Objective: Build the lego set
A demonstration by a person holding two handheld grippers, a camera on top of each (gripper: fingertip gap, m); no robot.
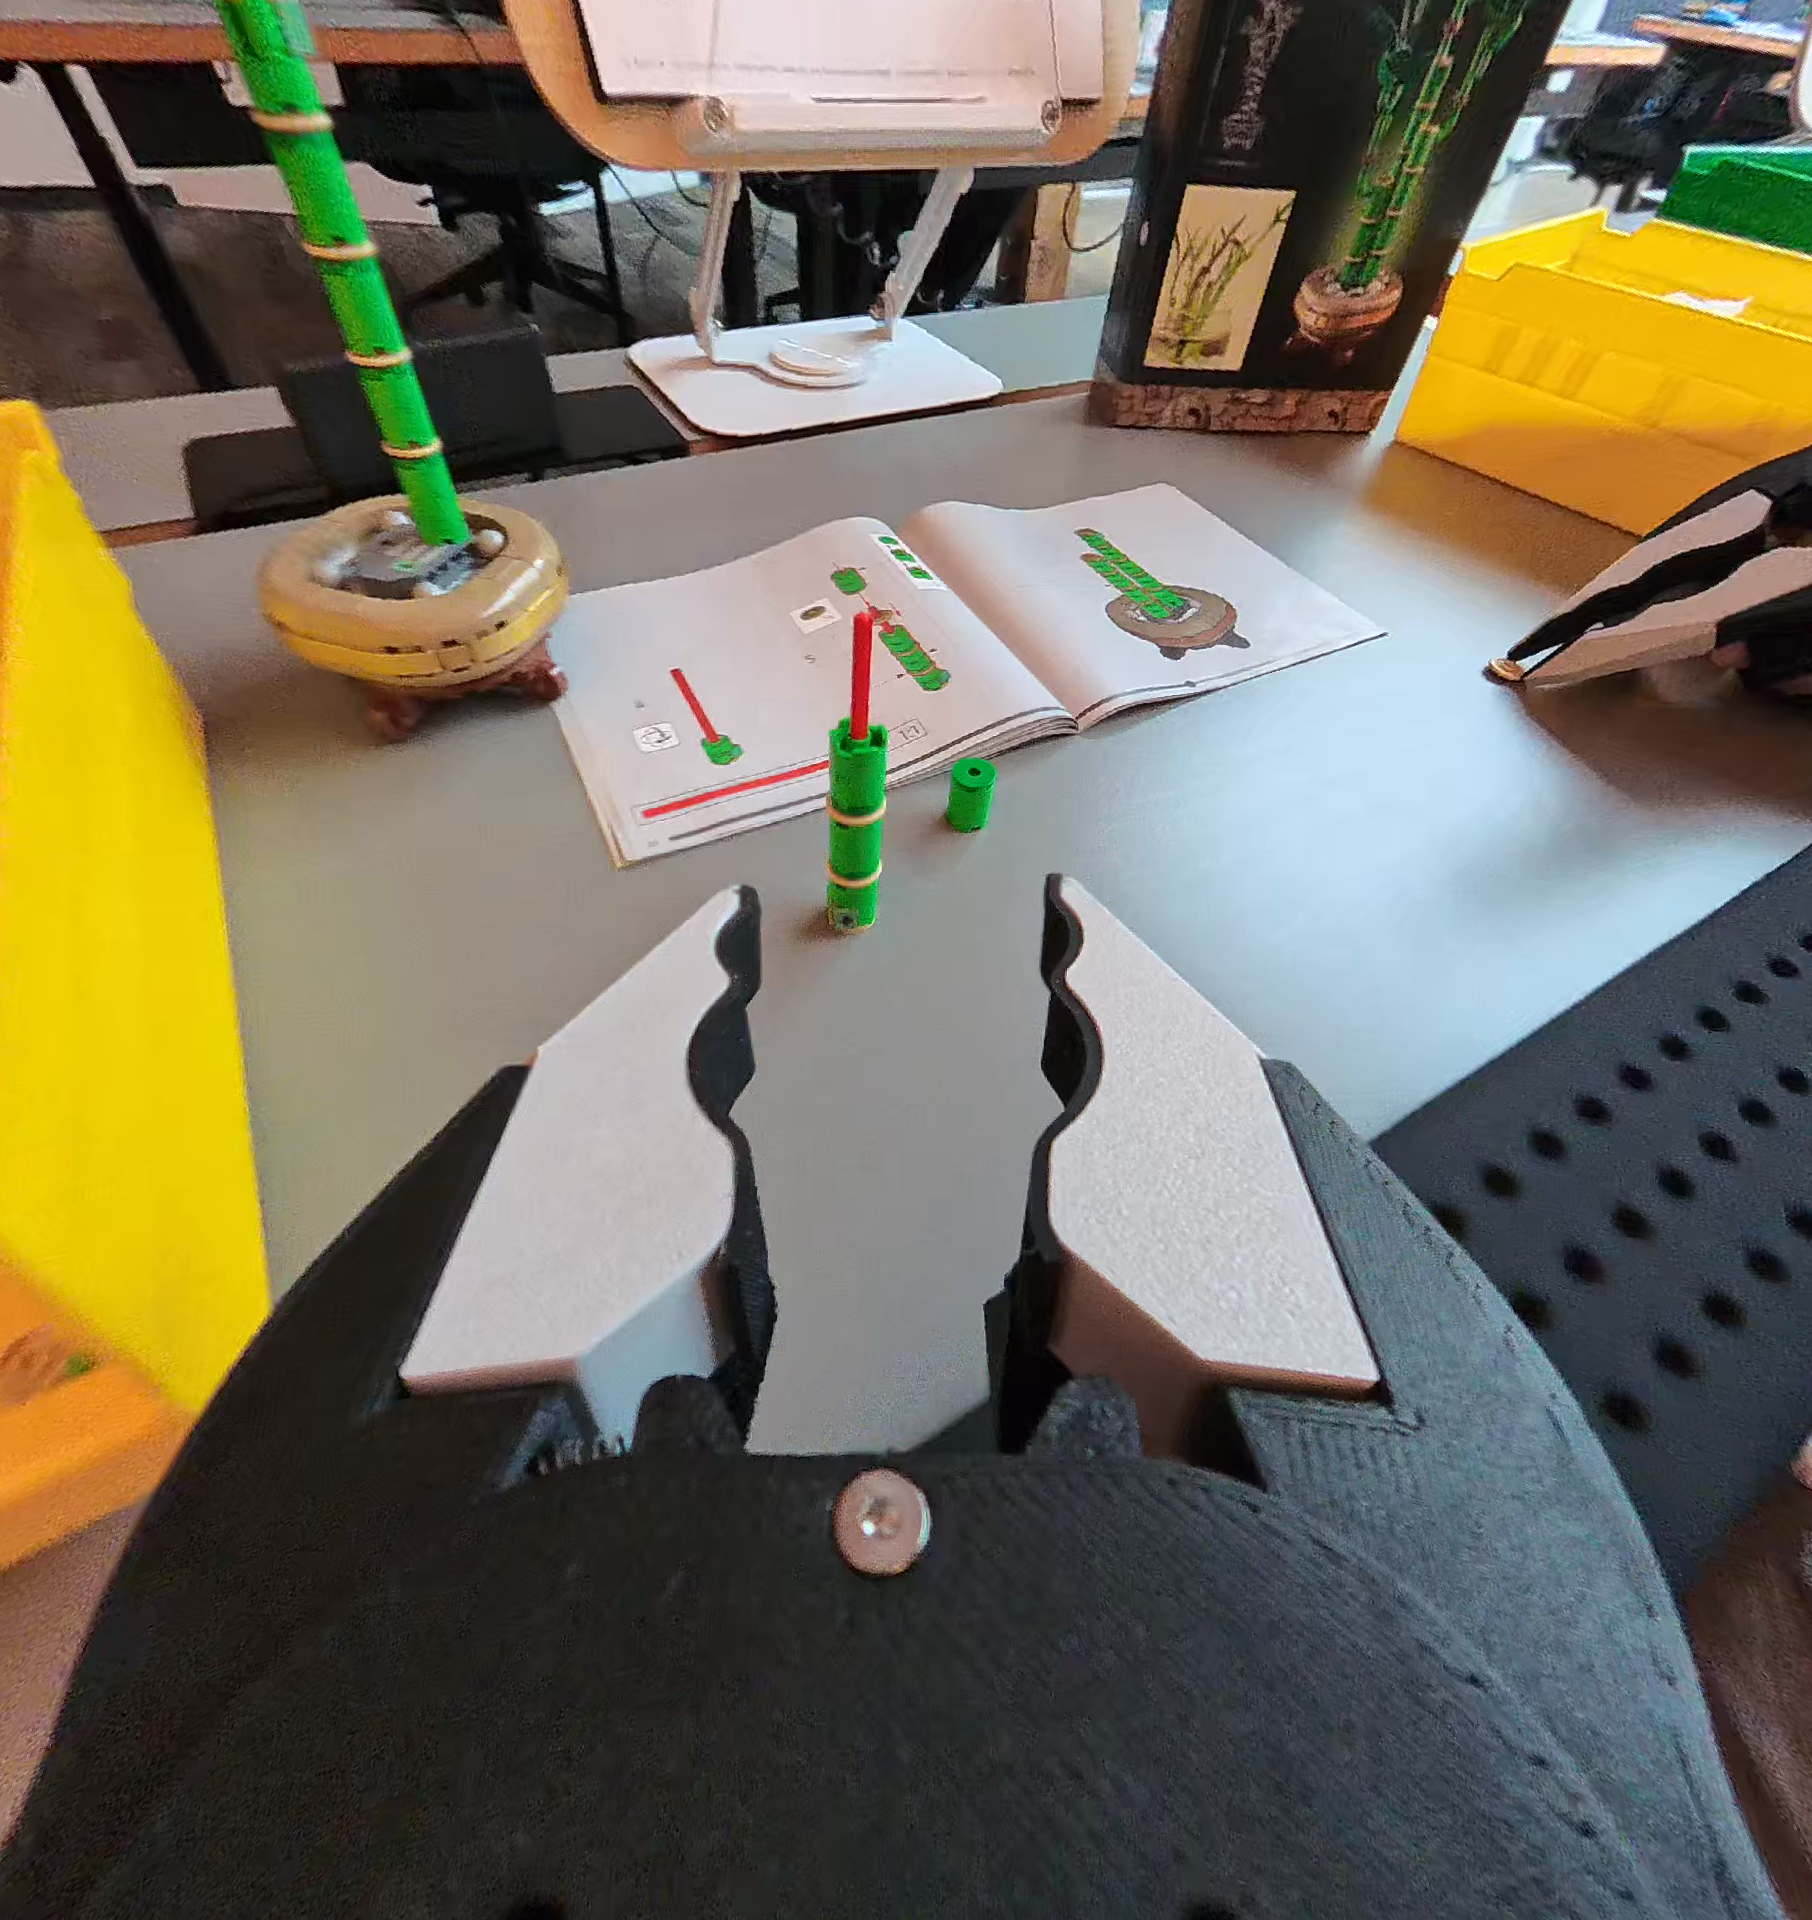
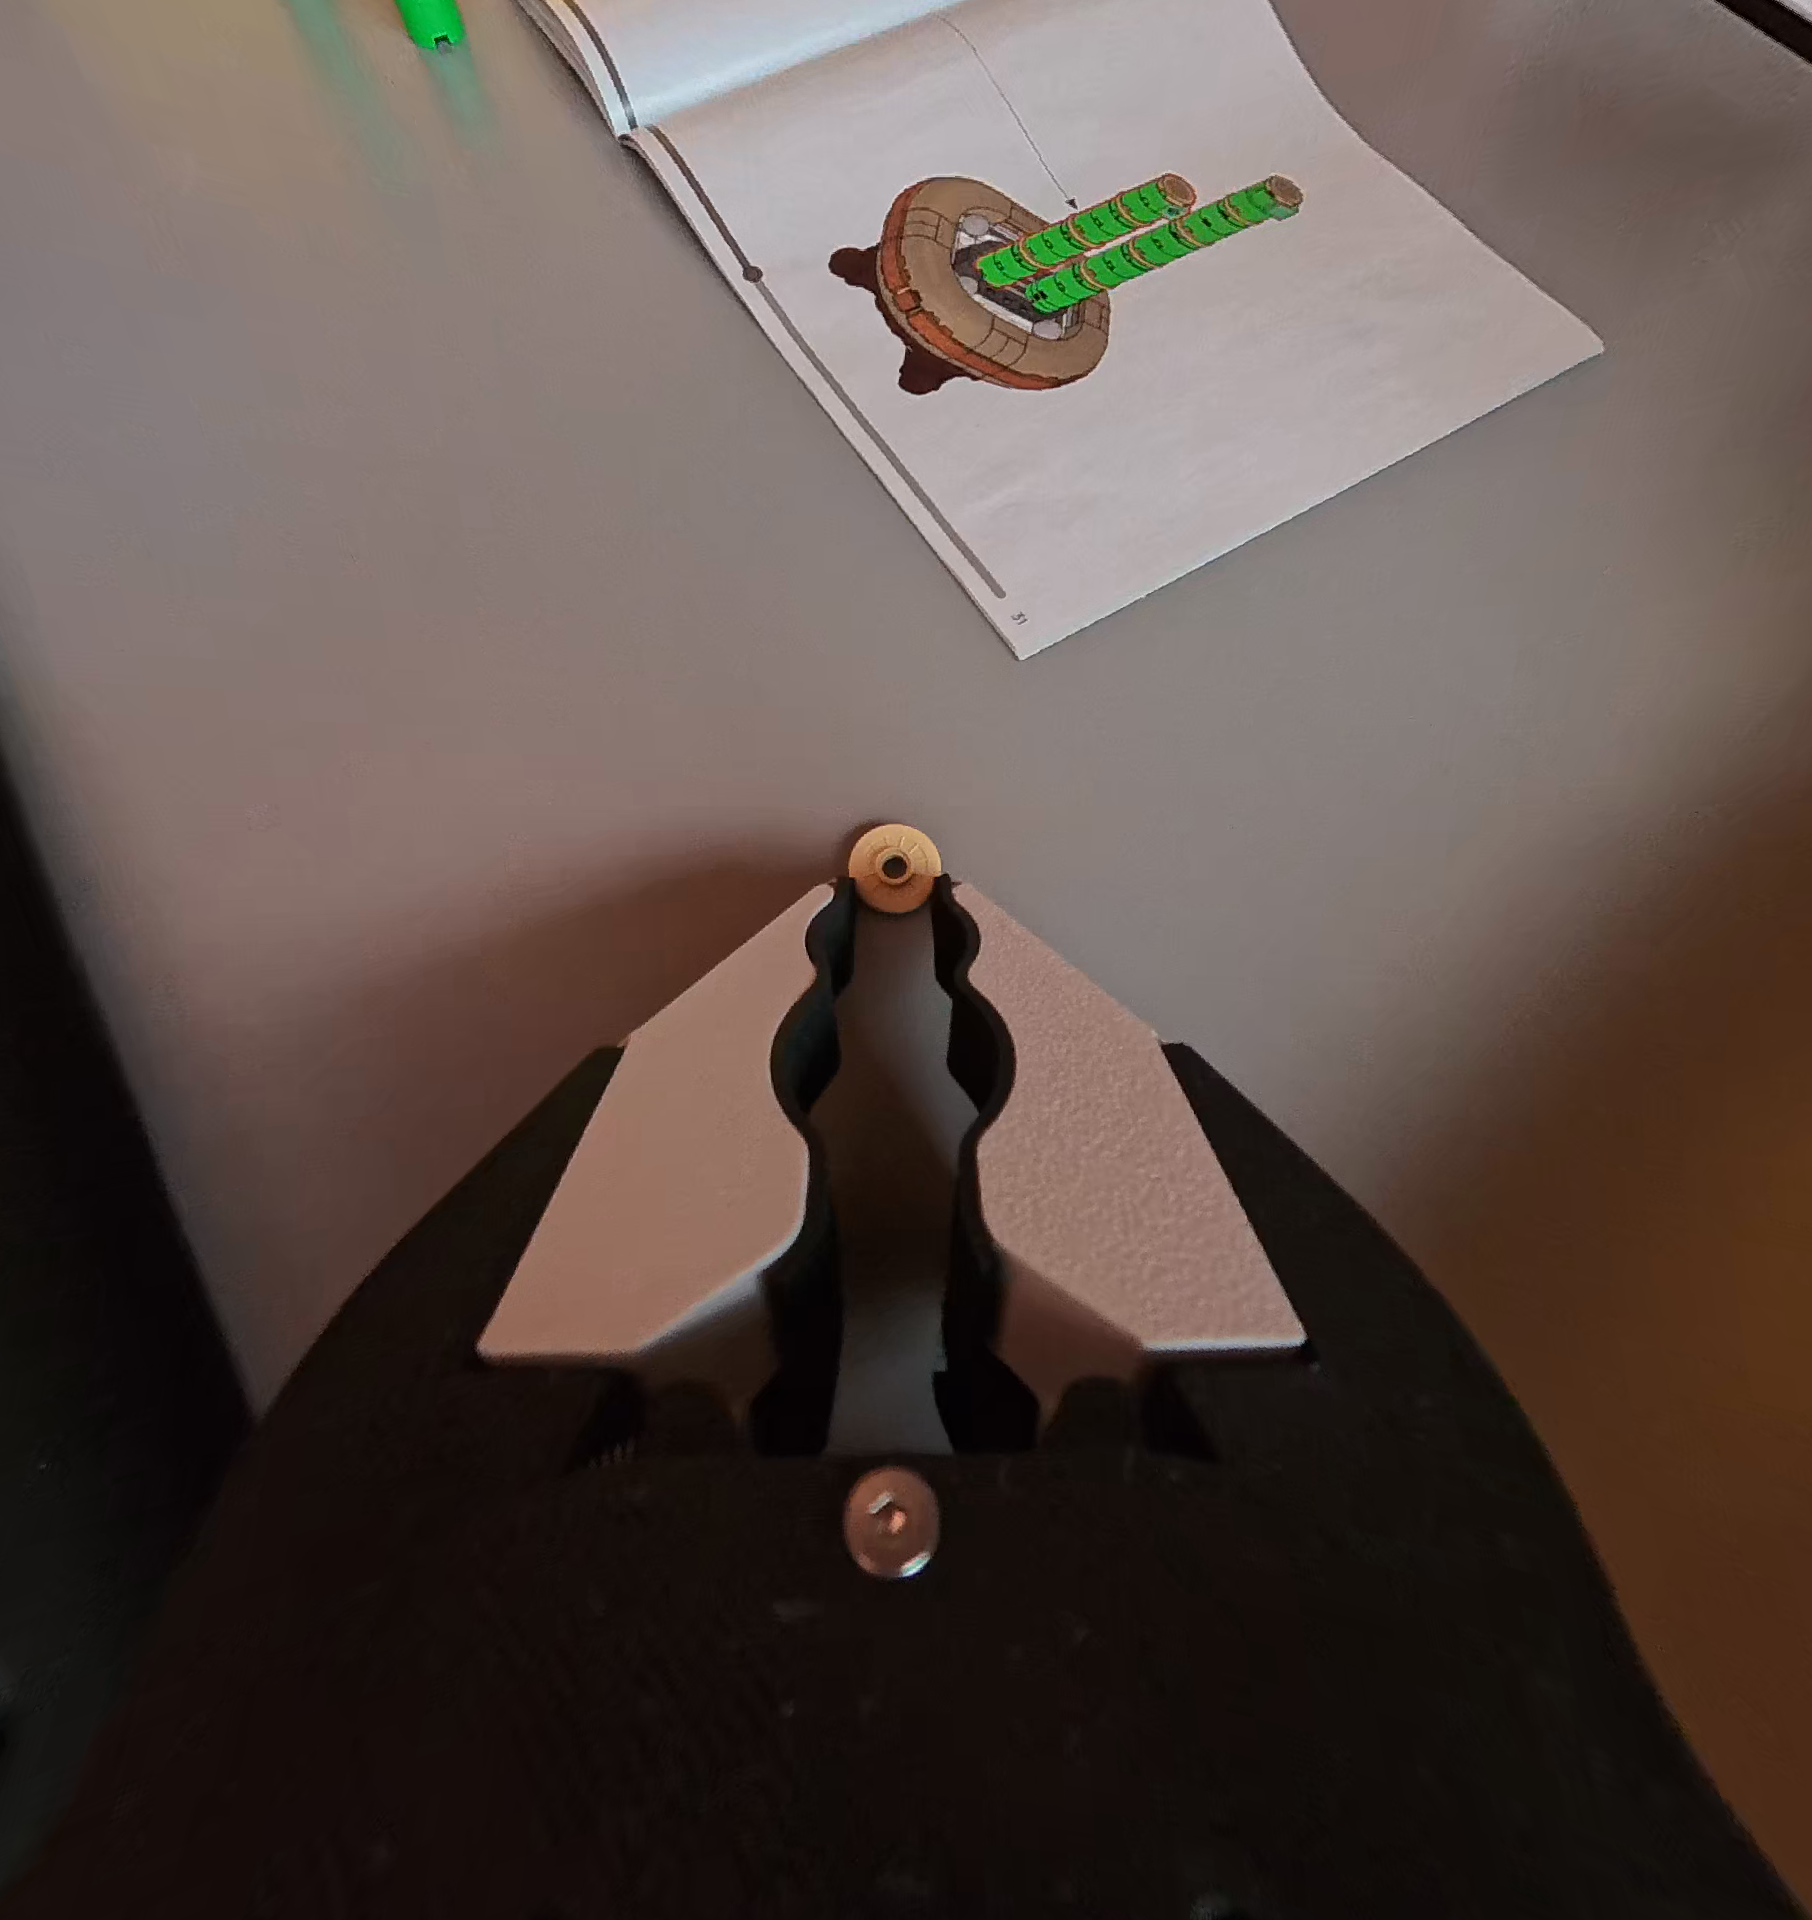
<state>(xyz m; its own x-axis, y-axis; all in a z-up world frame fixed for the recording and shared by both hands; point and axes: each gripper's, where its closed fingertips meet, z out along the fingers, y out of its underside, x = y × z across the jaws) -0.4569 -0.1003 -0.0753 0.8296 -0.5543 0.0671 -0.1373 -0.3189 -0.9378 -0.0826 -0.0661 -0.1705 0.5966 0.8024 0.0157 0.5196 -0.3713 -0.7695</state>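
A short green bamboo stalk [image 1: 855, 831] with tan rings stands upright on the grey table [image 1: 1297, 883], and a red axle [image 1: 860, 675] sticks out of its top. My left gripper [image 1: 900, 894] is open and empty just in front of it. A loose green cylinder [image 1: 971, 795] stands to its right. A tan pot [image 1: 414, 613] at the back left holds a tall green stalk [image 1: 351, 270]. My right gripper [image 2: 894, 883] is shut on a small tan round piece [image 2: 894, 854] that rests on the table; this gripper also shows in the left wrist view [image 1: 1515, 665].
An open instruction booklet [image 1: 985, 644] lies mid-table, and also shows in the right wrist view [image 2: 1193, 416]. Yellow bins stand at the left [image 1: 81, 831] and back right [image 1: 1608, 395]. The set's box [image 1: 1297, 208] and a white stand [image 1: 819, 374] are behind. A black perforated board [image 1: 1660, 1143] lies at the right. One gripper's finger ends stand about 40 cm off the other's. My left gripper is the nearer one to the loose green cylinder [image 1: 971, 795]: about 15 cm, against 30 cm.
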